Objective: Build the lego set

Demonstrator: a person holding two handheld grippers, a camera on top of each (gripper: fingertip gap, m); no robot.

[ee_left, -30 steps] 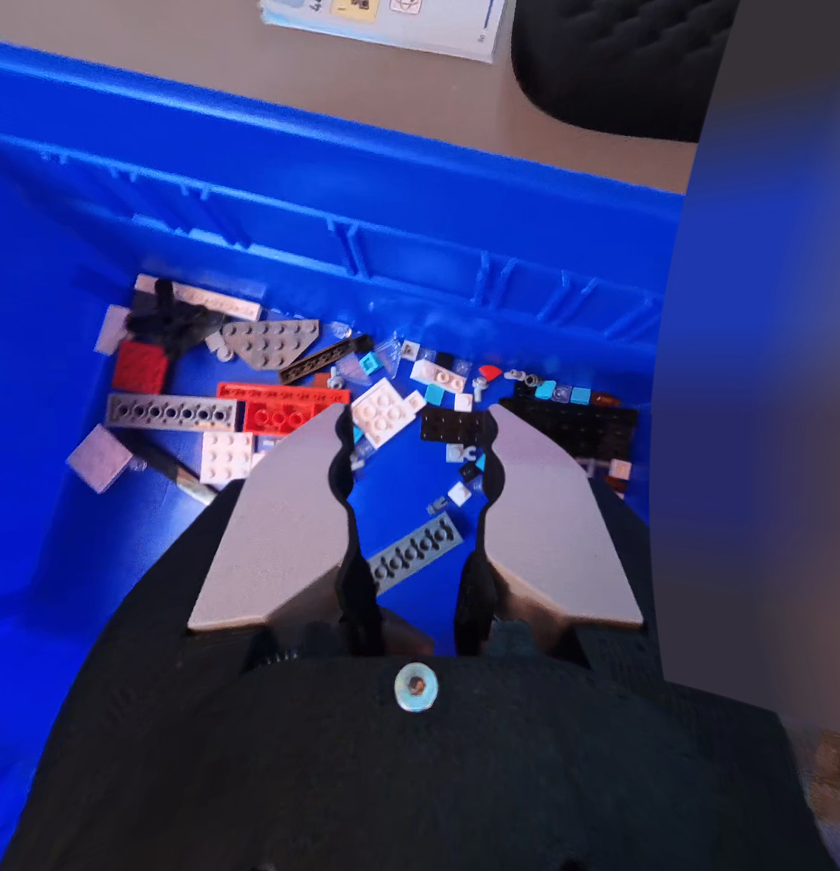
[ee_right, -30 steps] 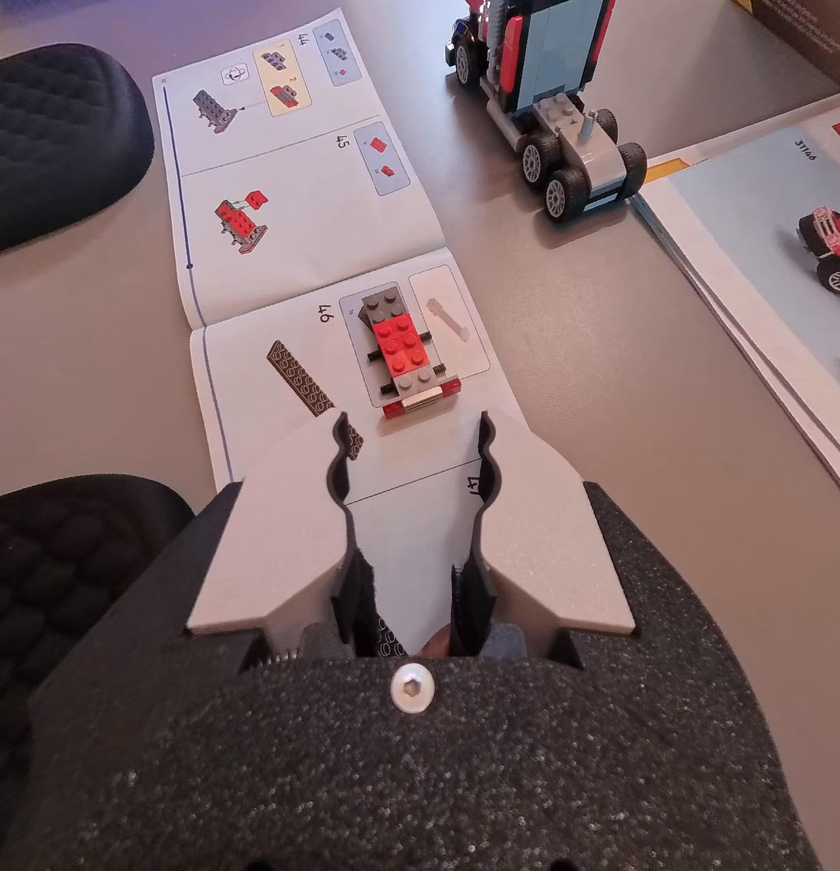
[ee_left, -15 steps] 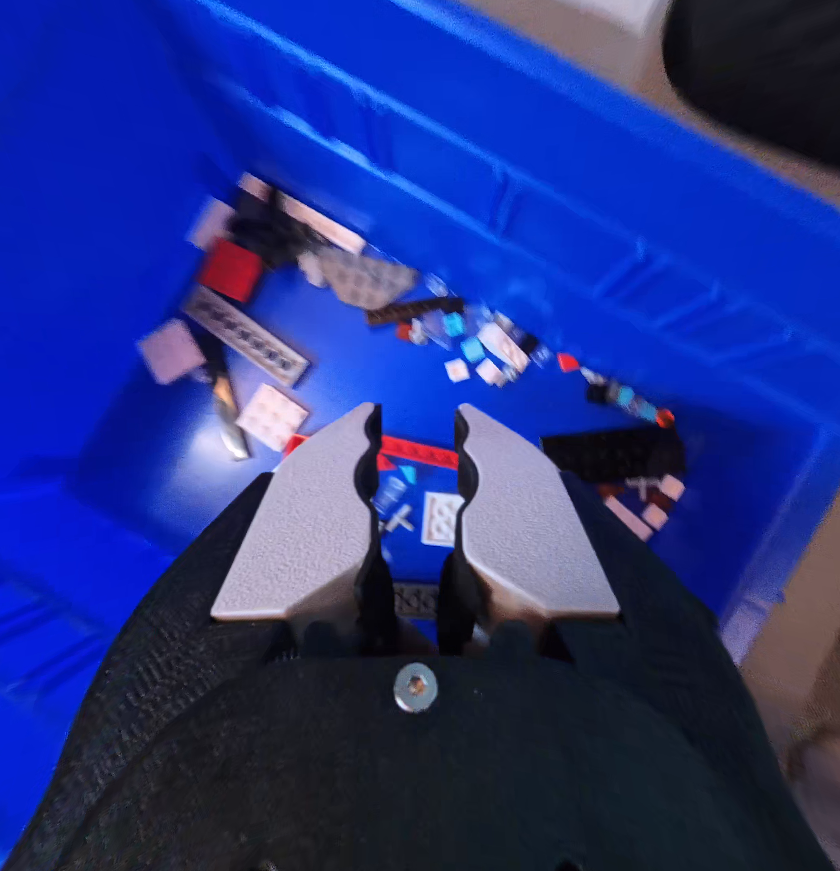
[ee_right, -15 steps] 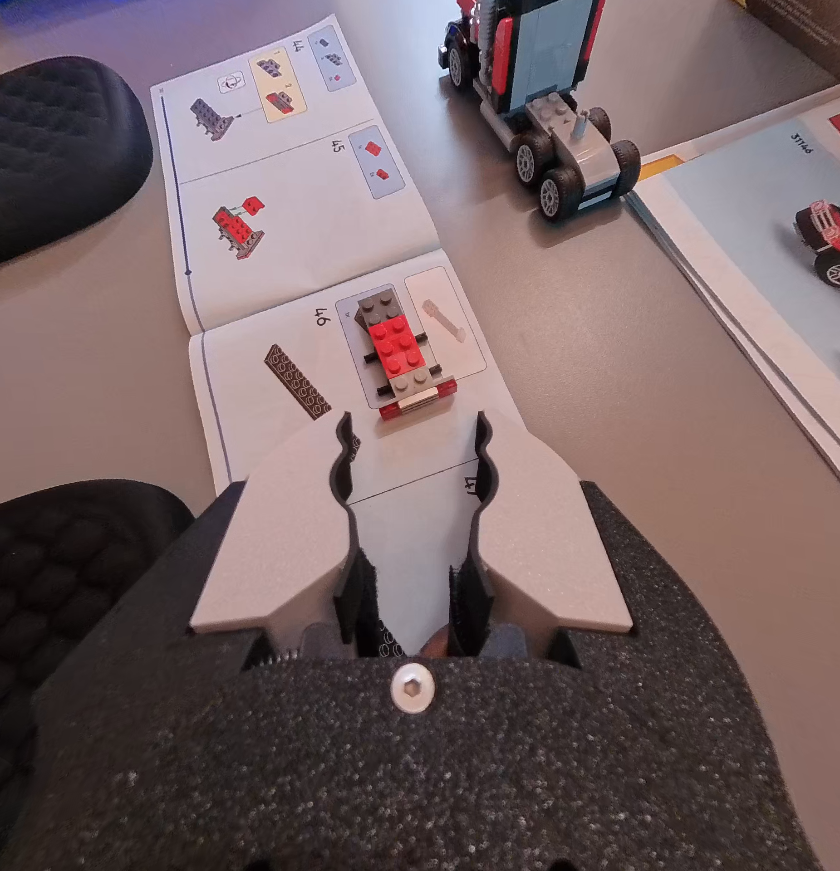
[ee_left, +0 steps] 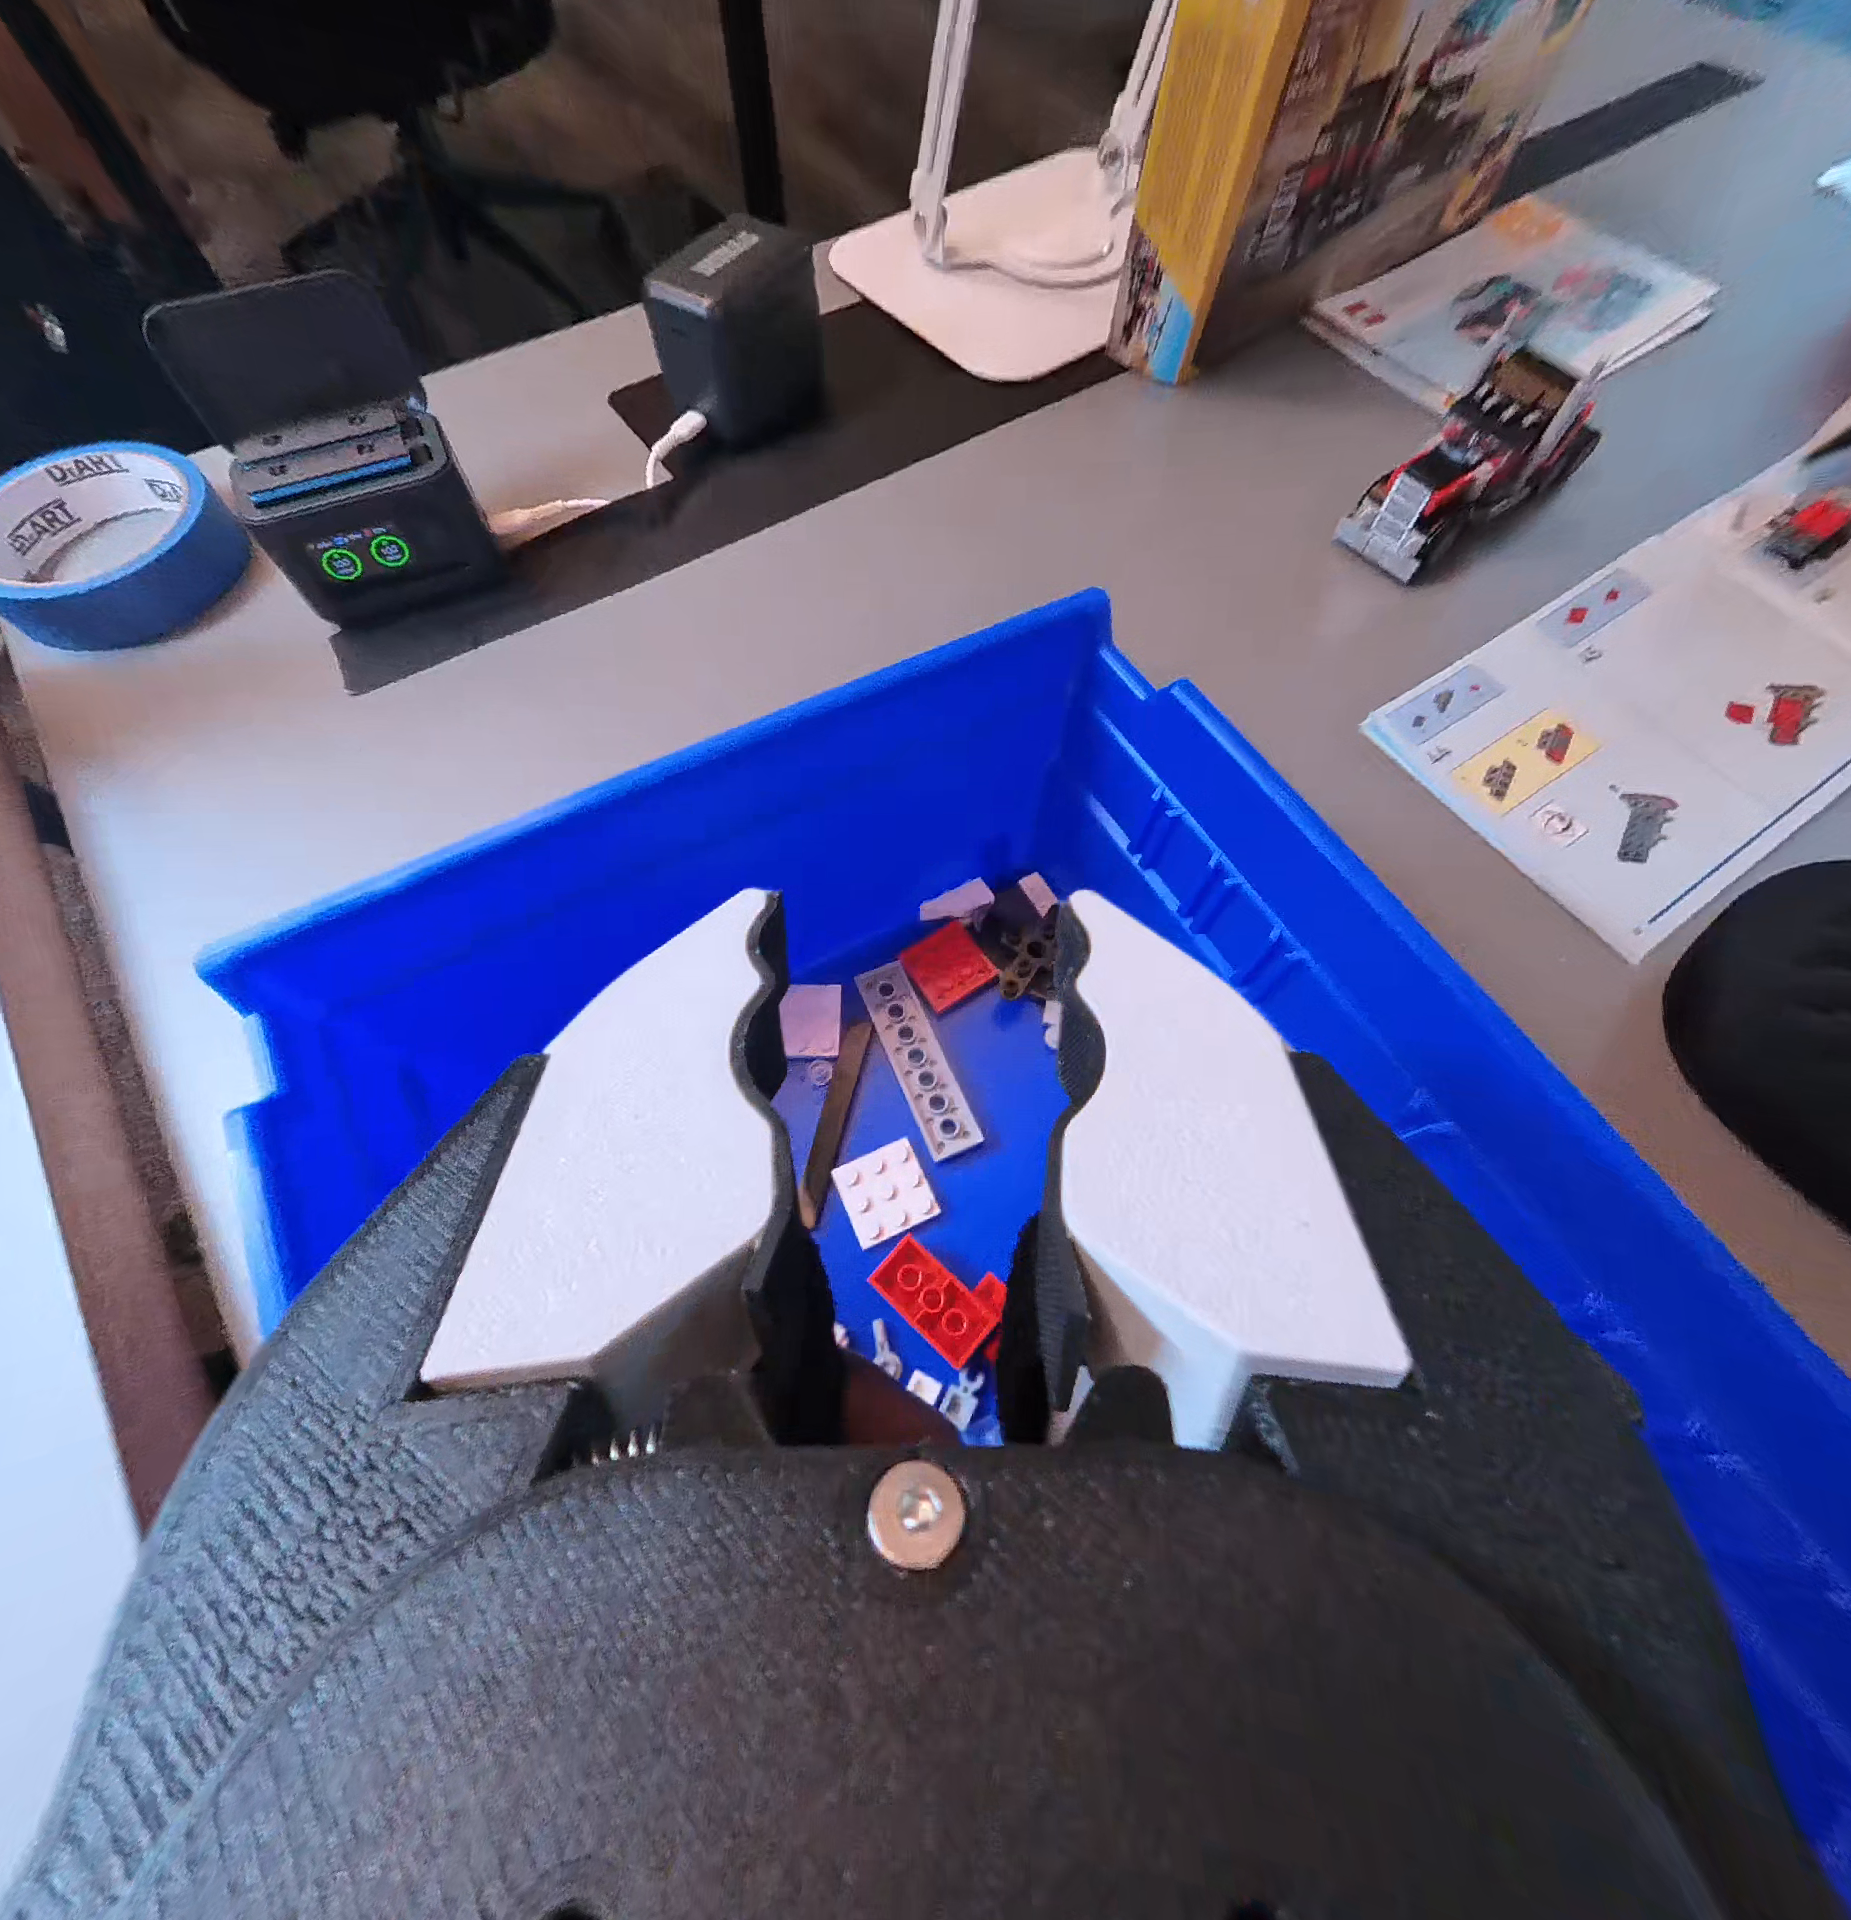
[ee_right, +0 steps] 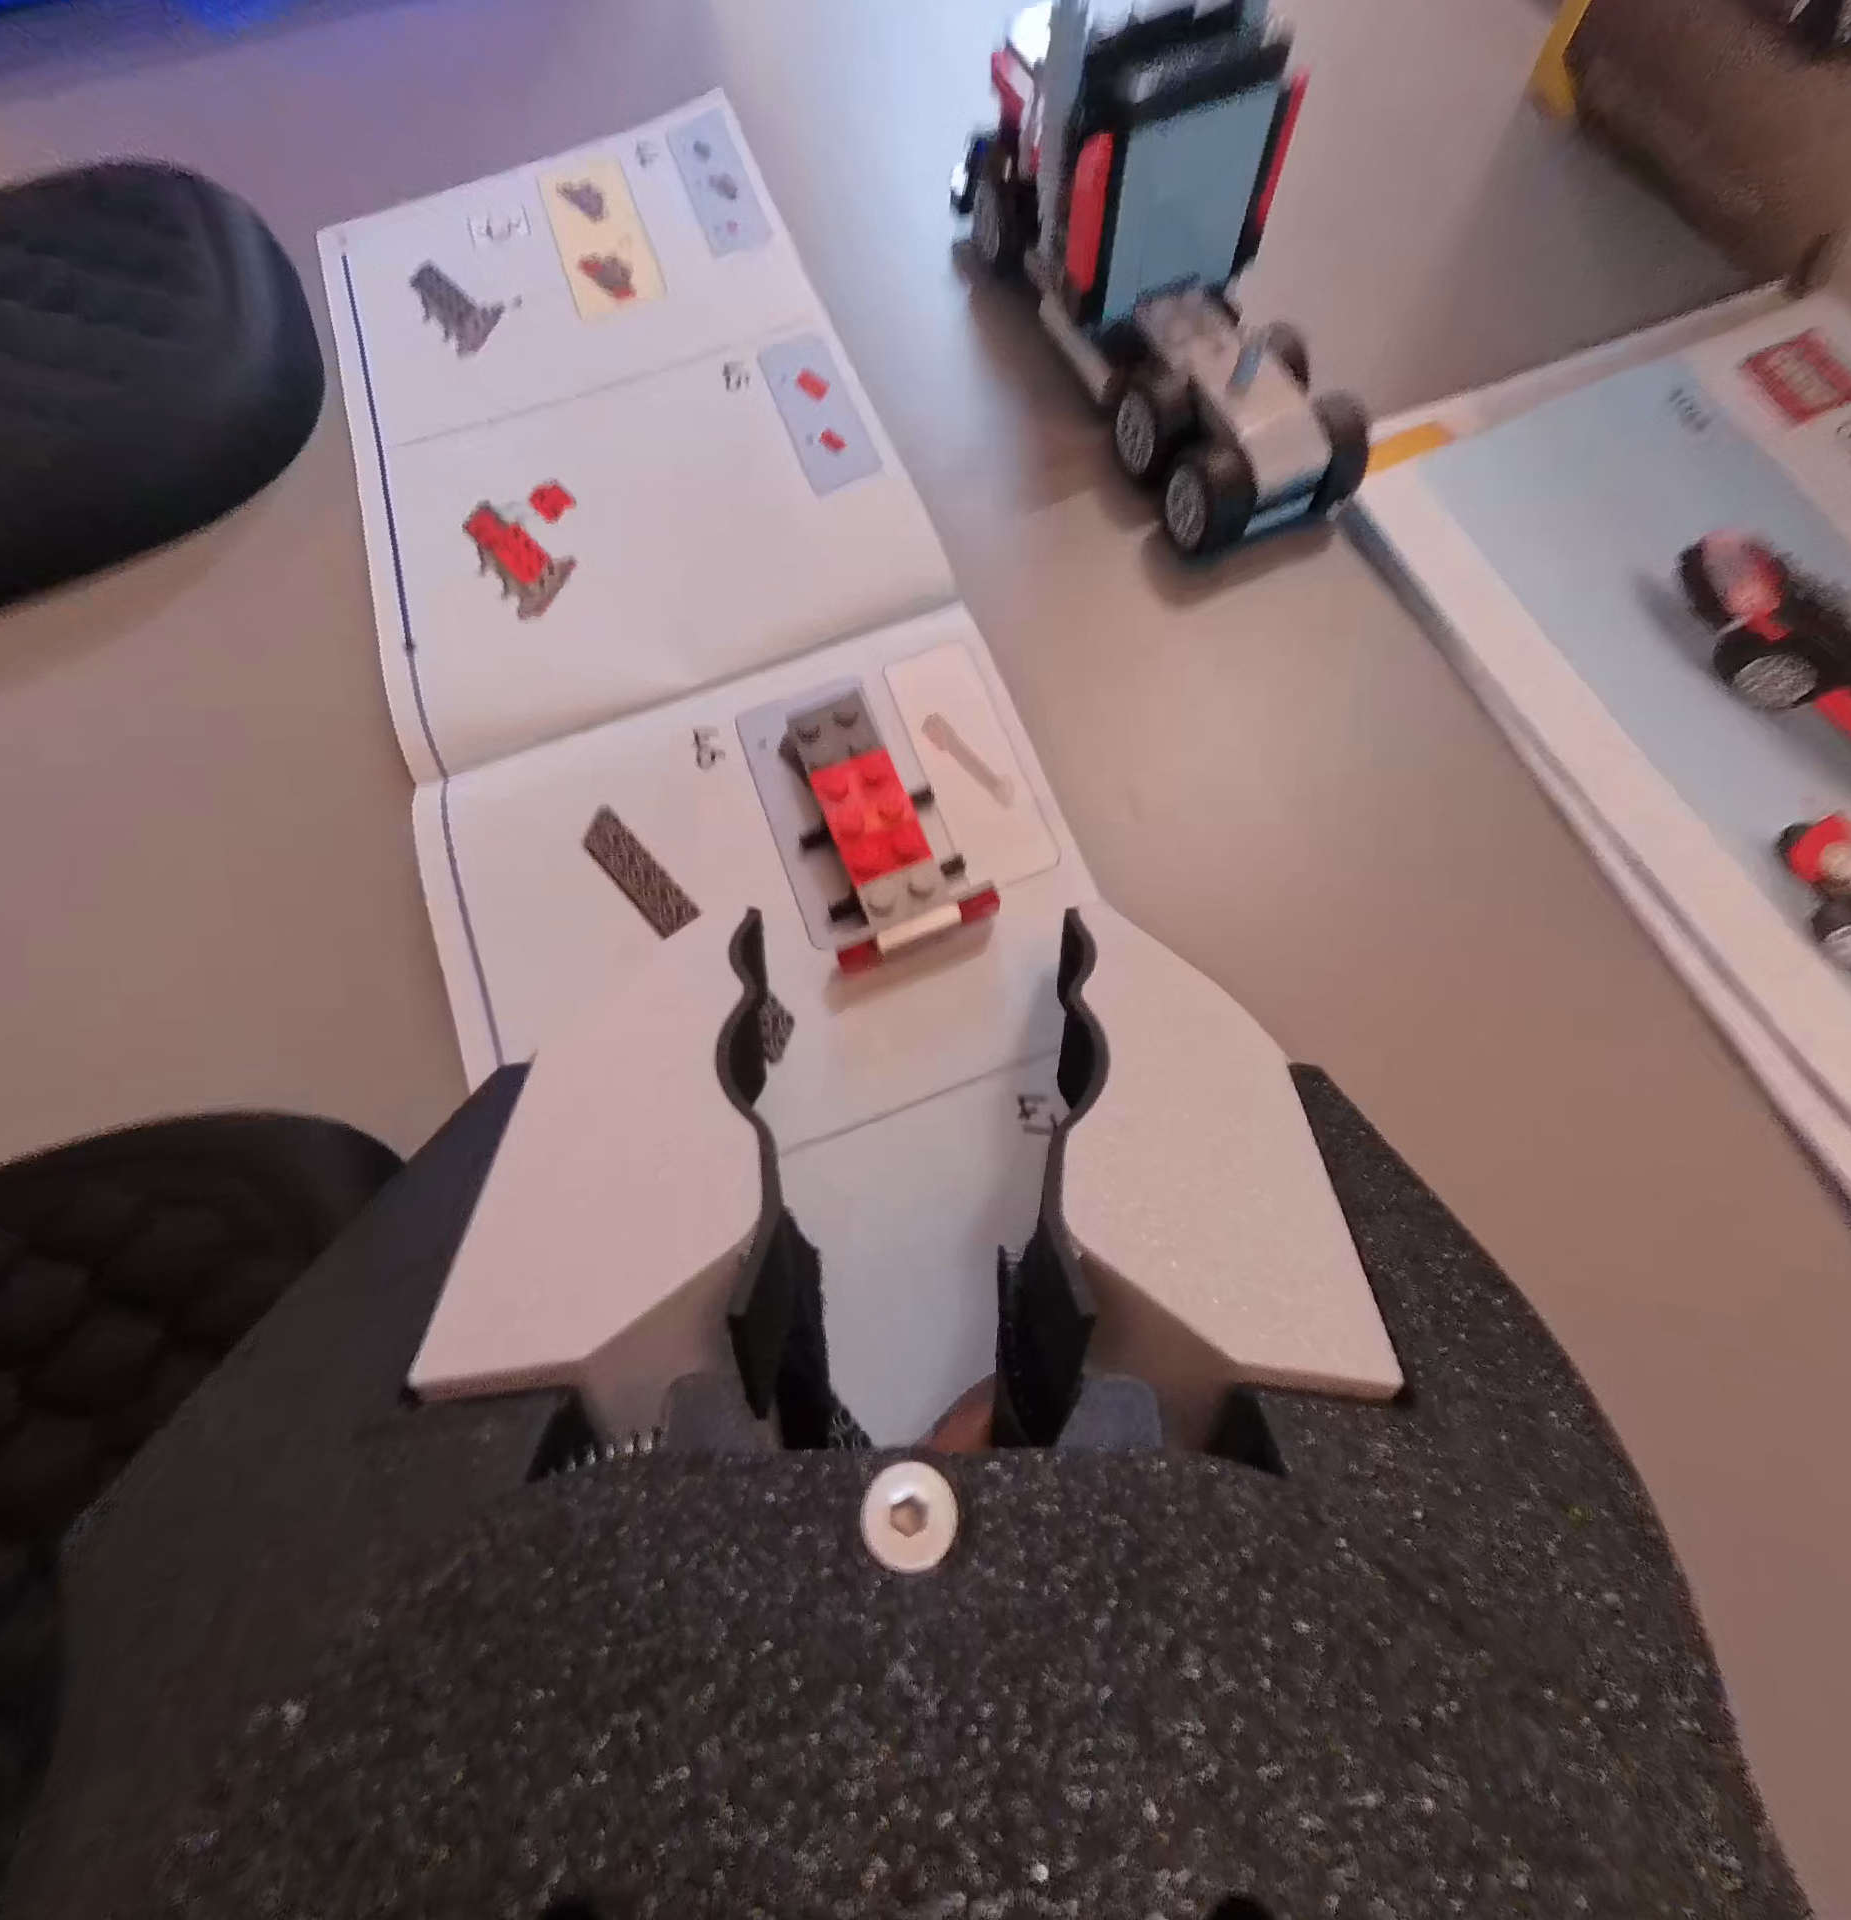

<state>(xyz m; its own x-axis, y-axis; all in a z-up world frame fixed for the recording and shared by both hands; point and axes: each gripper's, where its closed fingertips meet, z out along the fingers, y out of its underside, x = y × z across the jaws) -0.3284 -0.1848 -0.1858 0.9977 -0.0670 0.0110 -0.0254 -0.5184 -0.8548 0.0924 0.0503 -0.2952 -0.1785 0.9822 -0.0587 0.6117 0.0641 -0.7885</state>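
While open, left tongs (ee_left: 916,935) hover above binned bricks (ee_left: 936,1320).

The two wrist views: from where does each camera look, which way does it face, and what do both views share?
Left wrist view: sits on the left gripper, looks down into the blue bin of loose bricks; its open grey fingers show.
Right wrist view: sits on the right gripper, looks down over the small red assembly on the open instruction booklet; its open fingers show.
Shared: the instruction booklet, the built truck, the grey table.
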